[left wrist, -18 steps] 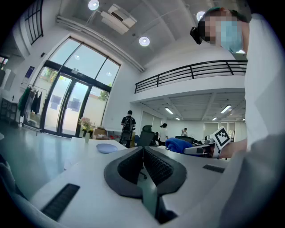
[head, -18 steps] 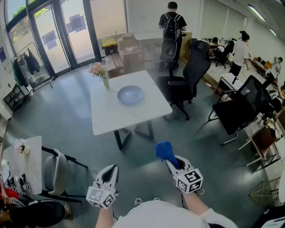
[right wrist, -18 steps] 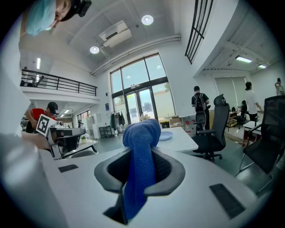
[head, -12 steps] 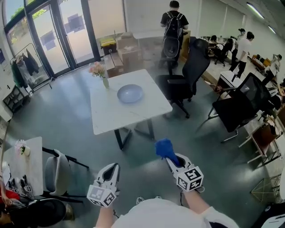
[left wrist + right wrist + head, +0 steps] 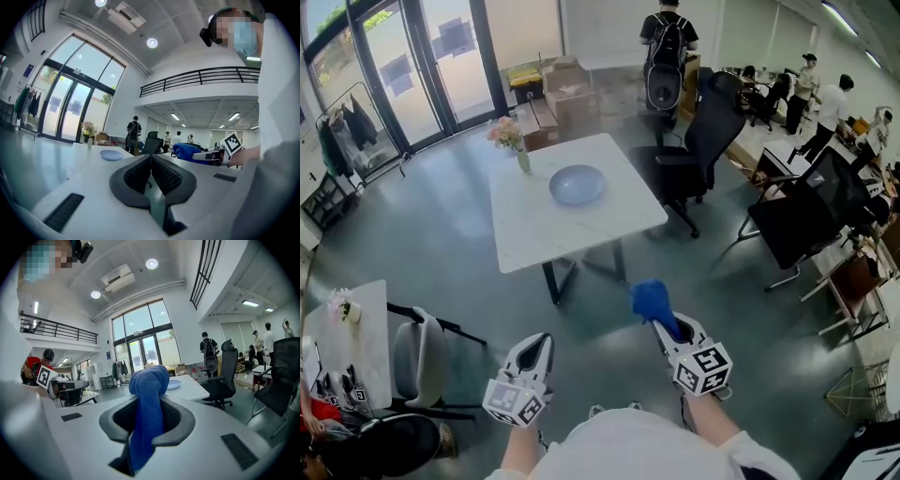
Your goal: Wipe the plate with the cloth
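A pale blue plate (image 5: 577,184) lies on the white table (image 5: 534,234), a few steps ahead of me across the floor. My right gripper (image 5: 661,328) is shut on a blue cloth (image 5: 652,302), which bunches out past its tips. In the right gripper view the cloth (image 5: 147,418) hangs between the jaws and partly hides the plate (image 5: 173,385). My left gripper (image 5: 537,349) is held level beside it, shut and empty. The left gripper view shows the closed jaws, with the plate (image 5: 111,155) far off and the cloth (image 5: 187,152) to the right.
A vase of flowers (image 5: 514,142) stands at the table's far left corner. Black office chairs (image 5: 694,159) (image 5: 806,220) are to the table's right. A person with a backpack (image 5: 667,52) and cardboard boxes (image 5: 567,98) are behind it. A small table (image 5: 352,347) and chair (image 5: 417,361) are at my left.
Both grippers keep their pose and the cloth stays gripped. The table and plate sit slightly higher in the view. People at the back right have walked on.
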A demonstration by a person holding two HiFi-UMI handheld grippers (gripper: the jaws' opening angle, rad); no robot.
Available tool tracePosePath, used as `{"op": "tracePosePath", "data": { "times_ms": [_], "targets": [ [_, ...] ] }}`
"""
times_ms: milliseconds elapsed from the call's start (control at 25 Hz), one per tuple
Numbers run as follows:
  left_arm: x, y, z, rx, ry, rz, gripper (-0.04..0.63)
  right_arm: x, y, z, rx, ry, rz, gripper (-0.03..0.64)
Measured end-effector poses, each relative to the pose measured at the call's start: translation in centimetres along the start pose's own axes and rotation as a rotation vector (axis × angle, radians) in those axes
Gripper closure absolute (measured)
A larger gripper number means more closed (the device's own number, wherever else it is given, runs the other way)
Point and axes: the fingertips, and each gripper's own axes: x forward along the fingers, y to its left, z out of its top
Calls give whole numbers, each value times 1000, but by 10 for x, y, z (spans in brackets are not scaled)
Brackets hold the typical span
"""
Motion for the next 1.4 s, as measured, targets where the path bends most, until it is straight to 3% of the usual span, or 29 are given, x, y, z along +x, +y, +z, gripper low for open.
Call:
{"op": "tracePosePath", "data": {
  "times_ms": [400,720,1400],
  "targets": [
    [4,50,-2,6,10,-66,561,32,19,-8,6,8,-63,525],
    [40,79,-16,-25,24,-52,561,68,-4,-12,30,27,-89,525],
    [169,138,11,-31,6,72,561,196,-101,29,30,39,43,525]
  ]
}}
